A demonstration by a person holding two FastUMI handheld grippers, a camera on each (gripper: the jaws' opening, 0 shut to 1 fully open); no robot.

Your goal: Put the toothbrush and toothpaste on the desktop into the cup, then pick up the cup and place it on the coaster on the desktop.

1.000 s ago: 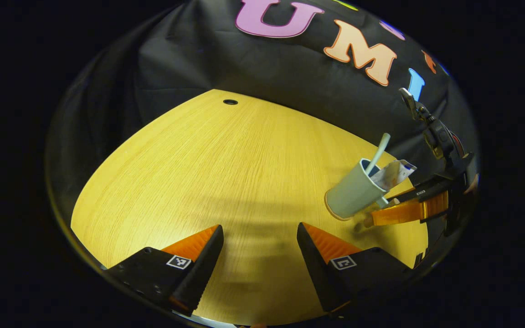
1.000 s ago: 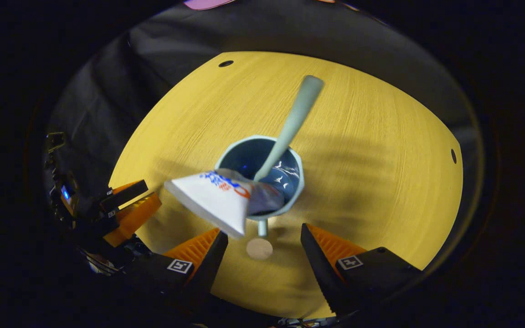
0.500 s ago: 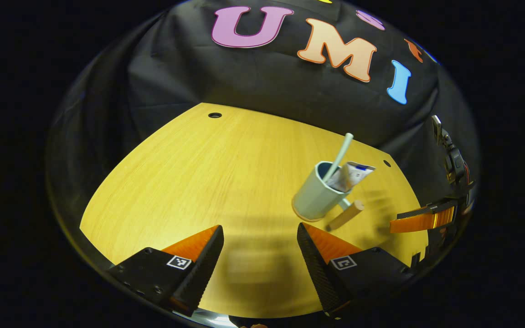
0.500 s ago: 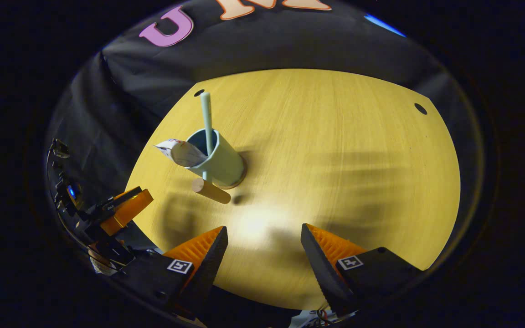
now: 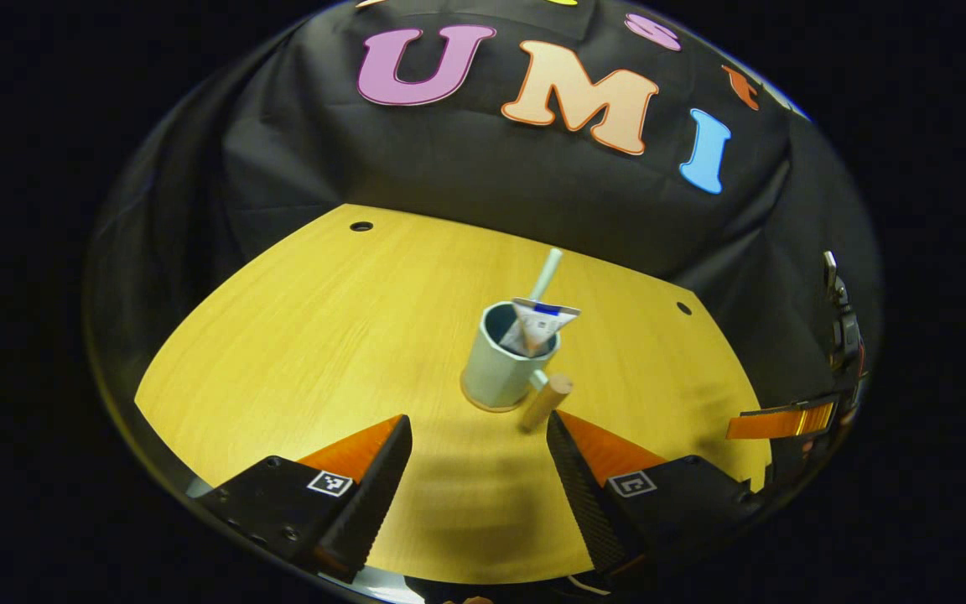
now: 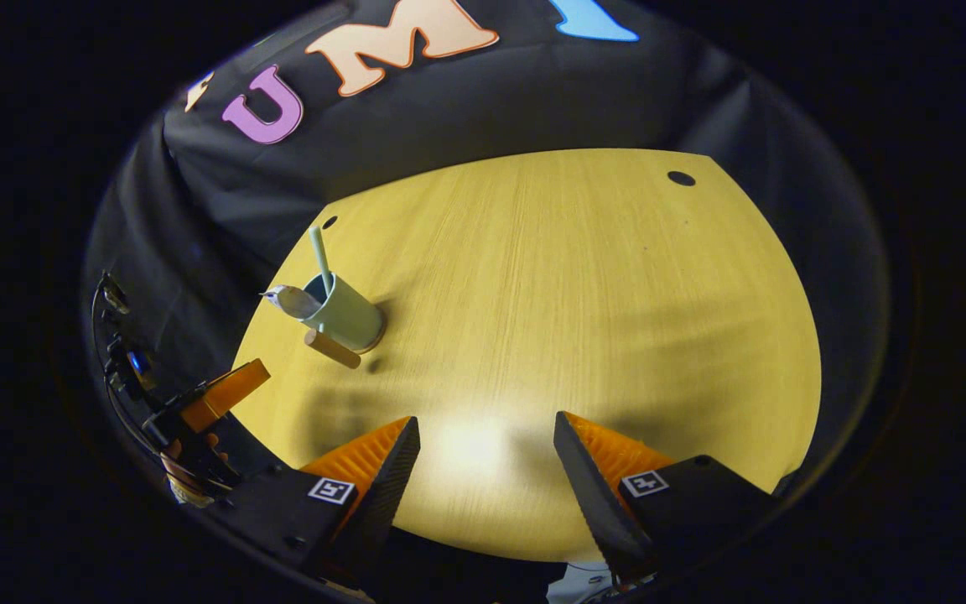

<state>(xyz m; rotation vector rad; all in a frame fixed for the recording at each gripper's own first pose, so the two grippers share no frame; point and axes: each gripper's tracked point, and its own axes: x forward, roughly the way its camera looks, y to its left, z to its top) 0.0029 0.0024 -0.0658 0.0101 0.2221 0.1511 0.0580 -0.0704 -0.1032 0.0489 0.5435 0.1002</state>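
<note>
A pale green cup (image 5: 501, 365) stands upright on a thin brown coaster (image 5: 490, 408) on the yellow wooden table (image 5: 324, 335). A pale toothbrush handle (image 5: 547, 270) and a white toothpaste tube (image 5: 538, 323) stick out of it. The cup's wooden handle (image 5: 545, 403) points toward me. My left gripper (image 5: 477, 424) is open and empty, just short of the cup. In the right gripper view the cup (image 6: 350, 315) sits far off to the left, with toothbrush (image 6: 319, 252) and tube (image 6: 285, 300) in it. My right gripper (image 6: 485, 426) is open and empty over bare table.
Small round holes mark the table's far corners (image 5: 360, 226) (image 6: 681, 178). The black cloth wall (image 5: 466, 176) rises close behind the table. The right gripper's finger (image 5: 778, 419) shows at the table's right edge, the left gripper (image 6: 223, 393) at its left edge.
My right gripper has drawn back from just over the cup to well away from it. The left gripper's view has swung so the cup sits nearer its middle. The cup stays put.
</note>
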